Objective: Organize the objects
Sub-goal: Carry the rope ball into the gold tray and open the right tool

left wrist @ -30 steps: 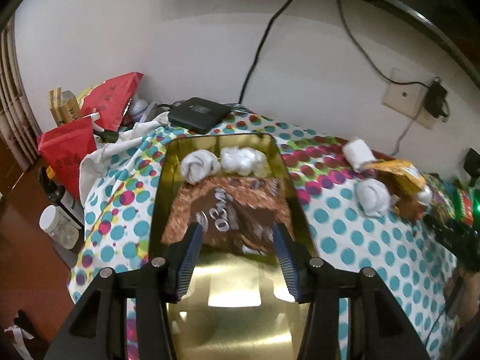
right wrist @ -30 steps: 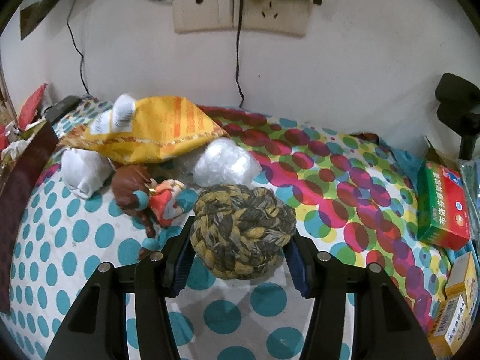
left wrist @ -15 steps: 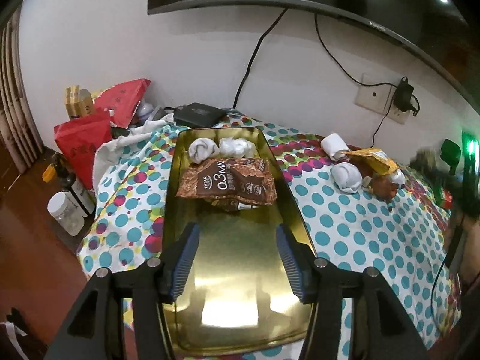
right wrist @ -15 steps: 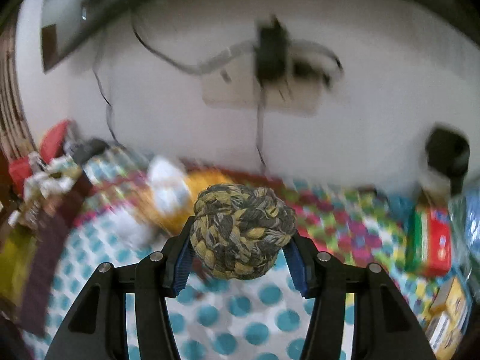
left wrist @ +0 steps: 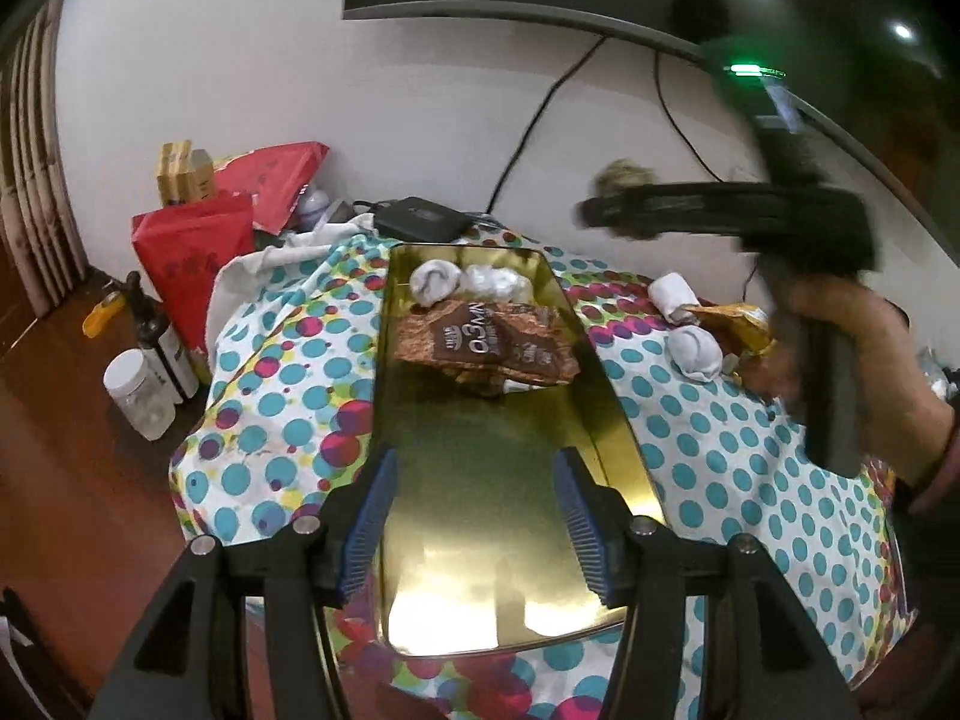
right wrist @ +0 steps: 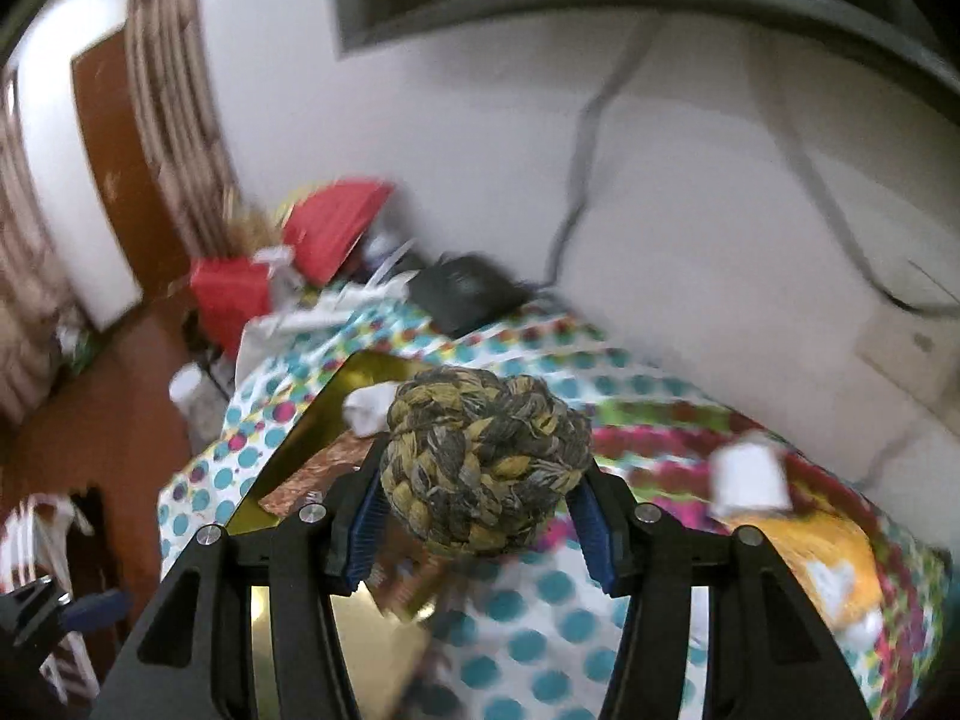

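A gold metal tray (left wrist: 498,456) lies on the polka-dot cloth and holds a brown snack packet (left wrist: 486,348) and two white bundles (left wrist: 435,282) at its far end. My left gripper (left wrist: 474,516) is open and empty above the tray's near half. My right gripper (right wrist: 480,516) is shut on a yellow-grey braided rope ball (right wrist: 486,468) and holds it in the air beside the tray's right edge (right wrist: 312,414). In the left wrist view the right gripper (left wrist: 606,207) shows blurred, high at the right, with the ball (left wrist: 621,177) at its tip.
White bundles (left wrist: 696,351) and a yellow packet (left wrist: 732,324) lie on the cloth right of the tray. A black box (left wrist: 420,219), red bags (left wrist: 198,252) and bottles (left wrist: 141,393) sit at the left. A wall with cables stands behind.
My right gripper lifted the rope ball off the cloth and swung it left toward the tray. My left gripper pulled back from the snack packet toward the tray's near end.
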The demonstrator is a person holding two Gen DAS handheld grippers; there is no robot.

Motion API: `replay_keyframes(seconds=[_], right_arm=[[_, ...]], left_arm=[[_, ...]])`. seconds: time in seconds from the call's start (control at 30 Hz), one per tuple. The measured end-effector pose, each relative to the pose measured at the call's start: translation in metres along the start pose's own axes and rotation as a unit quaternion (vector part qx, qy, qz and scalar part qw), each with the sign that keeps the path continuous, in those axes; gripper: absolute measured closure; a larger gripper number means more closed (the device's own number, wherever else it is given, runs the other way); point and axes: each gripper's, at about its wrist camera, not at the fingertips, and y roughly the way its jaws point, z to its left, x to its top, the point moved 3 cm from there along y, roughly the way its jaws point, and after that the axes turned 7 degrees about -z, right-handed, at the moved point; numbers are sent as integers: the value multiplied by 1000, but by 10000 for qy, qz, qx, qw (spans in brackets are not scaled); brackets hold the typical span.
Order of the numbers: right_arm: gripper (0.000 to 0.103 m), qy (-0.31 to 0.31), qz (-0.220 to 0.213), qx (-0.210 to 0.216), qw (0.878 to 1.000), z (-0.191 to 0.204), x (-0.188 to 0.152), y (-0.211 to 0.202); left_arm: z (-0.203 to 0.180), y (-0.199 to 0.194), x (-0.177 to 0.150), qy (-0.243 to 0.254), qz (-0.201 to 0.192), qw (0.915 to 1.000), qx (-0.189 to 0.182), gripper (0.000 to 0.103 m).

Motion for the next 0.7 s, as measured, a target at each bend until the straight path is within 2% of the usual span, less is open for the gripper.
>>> replay_keyframes(seconds=[0.1,0.27,0.7], right_arm=[[51,-80,394,102,9991,23,4,39],[51,-298,856,-35,9959,39,-1,80],[49,-167,1273,-206,9915,35,-19,116]], left_arm=[[10,-1,-1,-24,-8,10000,31,47],[27,2,0,-238,-2,9997,-39,47],[35,10,0,-481,26,9985,-256,47]])
